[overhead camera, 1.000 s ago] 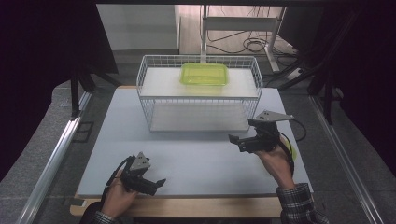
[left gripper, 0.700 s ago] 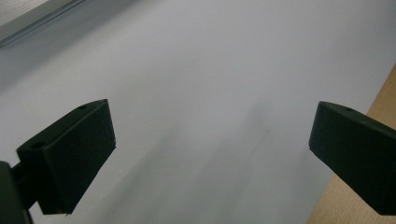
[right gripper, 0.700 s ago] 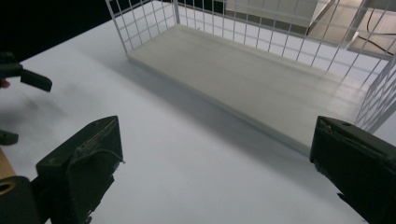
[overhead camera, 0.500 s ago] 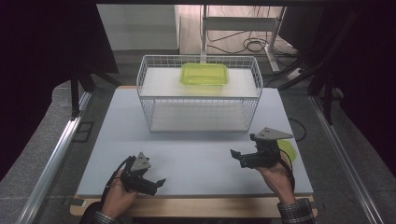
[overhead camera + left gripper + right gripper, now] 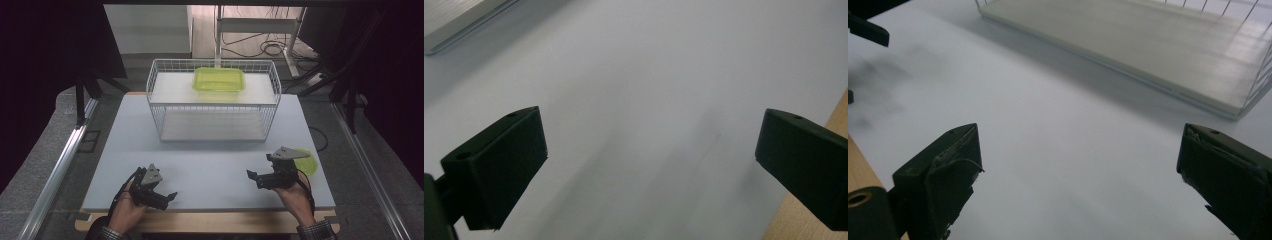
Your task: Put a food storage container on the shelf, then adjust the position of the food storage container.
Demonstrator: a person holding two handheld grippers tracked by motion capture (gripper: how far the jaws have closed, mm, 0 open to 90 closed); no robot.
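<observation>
Both claws hover low over the pale grey surface [image 5: 210, 165] with jaws spread apart and nothing between them. The right claw [image 5: 256, 177] sits just beside a flat round yellow-green plastic lid [image 5: 306, 163] near the right edge. The left claw [image 5: 169, 198] is at the near-left. A translucent yellow-green rectangular container [image 5: 219, 79] rests on the white wire basket [image 5: 165, 125] farther back.

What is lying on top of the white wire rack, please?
On the upper shelf of the wire rack sits one yellow-green container, toward the back. Whether it holds something cannot be seen. The lower shelf looks bare.
</observation>
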